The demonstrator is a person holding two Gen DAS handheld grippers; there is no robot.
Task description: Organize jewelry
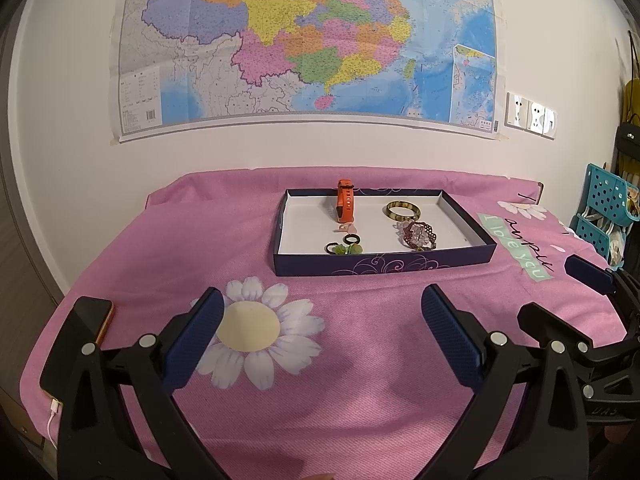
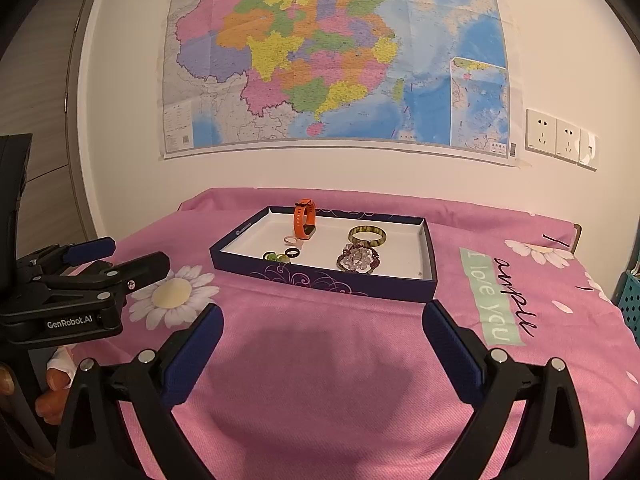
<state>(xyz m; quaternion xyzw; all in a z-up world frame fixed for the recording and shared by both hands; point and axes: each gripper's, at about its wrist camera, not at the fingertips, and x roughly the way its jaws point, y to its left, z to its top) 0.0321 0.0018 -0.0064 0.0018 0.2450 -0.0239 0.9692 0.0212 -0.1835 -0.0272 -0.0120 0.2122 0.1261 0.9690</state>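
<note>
A shallow dark-blue tray (image 1: pixel 380 266) (image 2: pixel 320 280) with a white floor sits on the pink cloth at mid-table. In it stand an orange watch band (image 1: pixel 345 200) (image 2: pixel 305 220), a green-brown bangle (image 1: pixel 402 210) (image 2: pixel 367 236), a purple beaded bracelet (image 1: pixel 418 235) (image 2: pixel 358 260), a black ring (image 1: pixel 352 239) (image 2: pixel 294 253), a small pink piece (image 1: pixel 346 227) and a green-beaded hair tie (image 1: pixel 344 249) (image 2: pixel 276 257). My left gripper (image 1: pixel 322 318) is open and empty, well short of the tray. My right gripper (image 2: pixel 322 332) is open and empty too, just before the tray's near wall.
A phone (image 1: pixel 80 336) on a charging cable lies at the table's left edge. Teal baskets (image 1: pixel 604 208) stand at the far right. A map hangs on the wall behind. A daisy print (image 1: pixel 256 328) and a green "I love you" label (image 2: pixel 488 300) mark the cloth.
</note>
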